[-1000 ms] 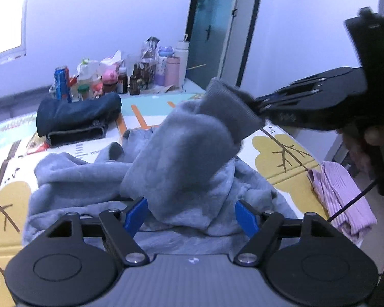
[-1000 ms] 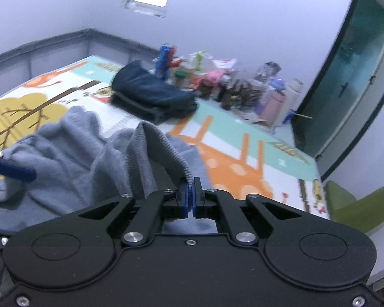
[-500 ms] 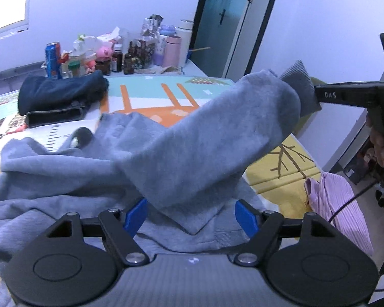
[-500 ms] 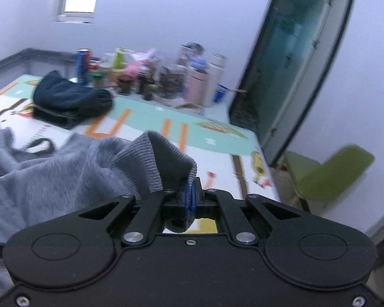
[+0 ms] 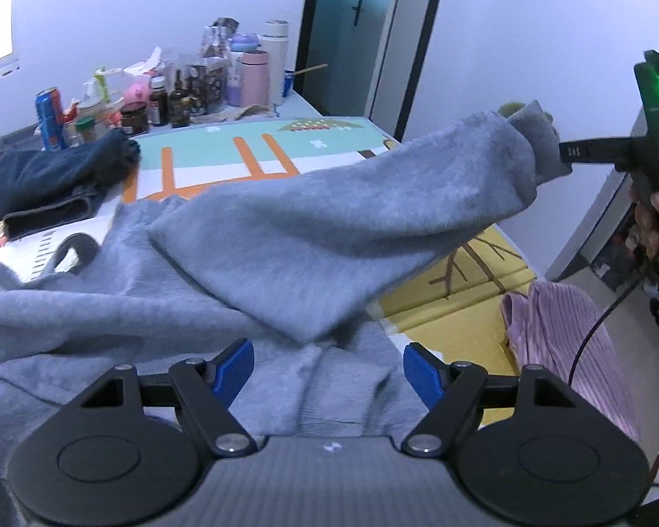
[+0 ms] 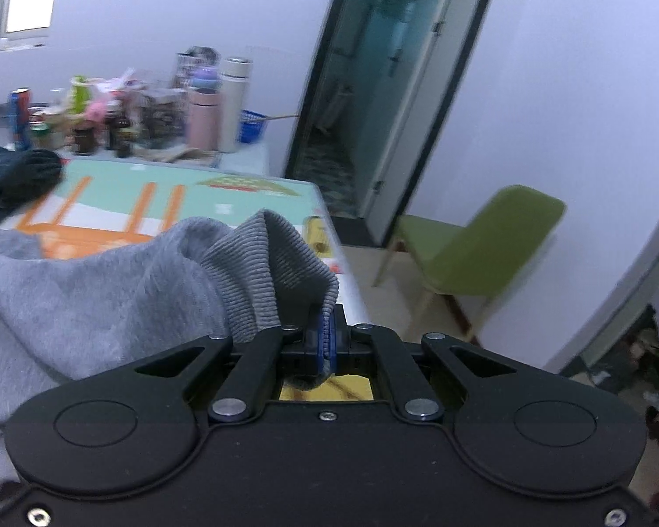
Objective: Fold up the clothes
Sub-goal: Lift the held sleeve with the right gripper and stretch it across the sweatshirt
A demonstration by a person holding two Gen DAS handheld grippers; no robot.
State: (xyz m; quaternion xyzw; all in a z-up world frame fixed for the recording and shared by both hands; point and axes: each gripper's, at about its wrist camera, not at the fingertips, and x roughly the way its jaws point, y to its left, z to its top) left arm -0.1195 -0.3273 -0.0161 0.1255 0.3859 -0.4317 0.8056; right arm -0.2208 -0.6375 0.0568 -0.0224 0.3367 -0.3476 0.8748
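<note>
The right gripper (image 6: 327,344), clamped on the ribbed cuff (image 6: 281,259), has drawn the sleeve (image 5: 351,215) out sideways from the grey sweatshirt (image 5: 88,320) on the mat; left gripper (image 5: 329,371) hovers wide, empty. Sleeve now extended for folding

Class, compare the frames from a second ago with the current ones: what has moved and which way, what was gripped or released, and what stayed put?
The right gripper, shut on the grey sweatshirt's sleeve cuff, has drawn the sleeve out sideways toward the mat's door-side edge, straightening it. Nothing was newly gripped or released. The left gripper stays open over the sweatshirt body; the dark folded garment and pink cloth stay put.
</note>
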